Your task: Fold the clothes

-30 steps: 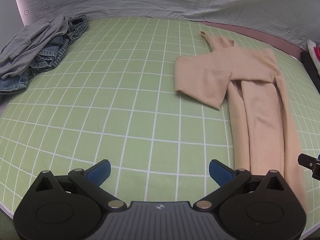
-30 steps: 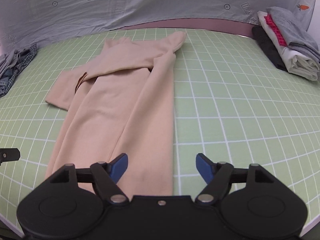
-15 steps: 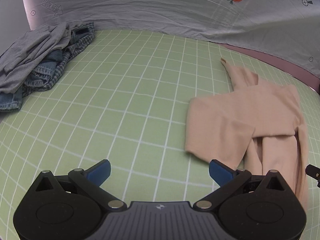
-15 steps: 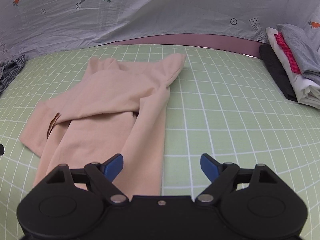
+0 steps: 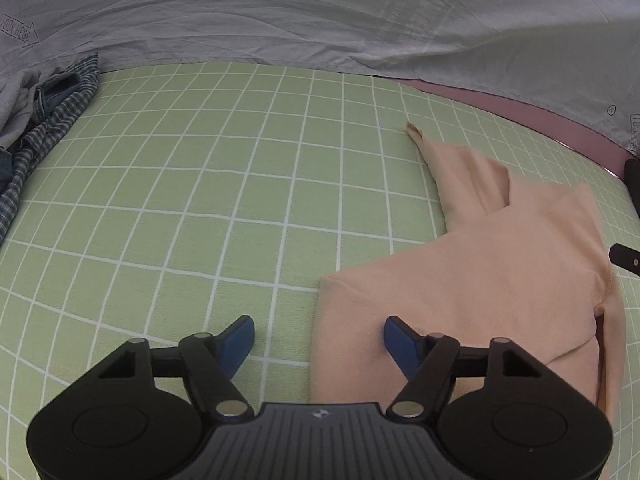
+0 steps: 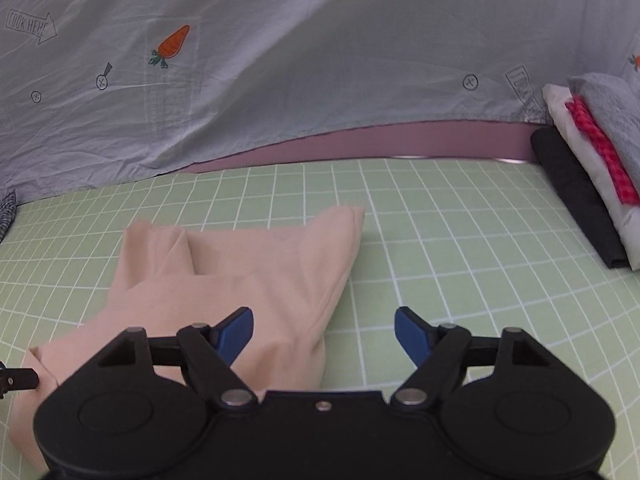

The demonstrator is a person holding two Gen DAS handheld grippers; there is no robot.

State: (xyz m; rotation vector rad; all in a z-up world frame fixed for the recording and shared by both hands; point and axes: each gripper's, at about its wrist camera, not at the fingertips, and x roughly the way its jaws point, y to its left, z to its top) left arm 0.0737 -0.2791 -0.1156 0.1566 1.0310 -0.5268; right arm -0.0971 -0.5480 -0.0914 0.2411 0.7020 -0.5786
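The left gripper [image 5: 319, 338] jaws are closing, pads apart, over the near-left edge of the peach top [image 5: 472, 280]. The right gripper [image 6: 324, 330] jaws are also closing, unclamped, over its right edge. The garment lies flat, sleeves folded across, running lengthwise away from both tools toward a pointed far corner on the green grid mat [image 5: 240, 200].

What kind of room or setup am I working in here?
Probably a staged clothes-folding station, not a lived-in room. A green grid mat covers the work surface, a grey carrot-print sheet hangs as a backdrop, a peach top lies mid-fold, and a folded stack sits at one side.
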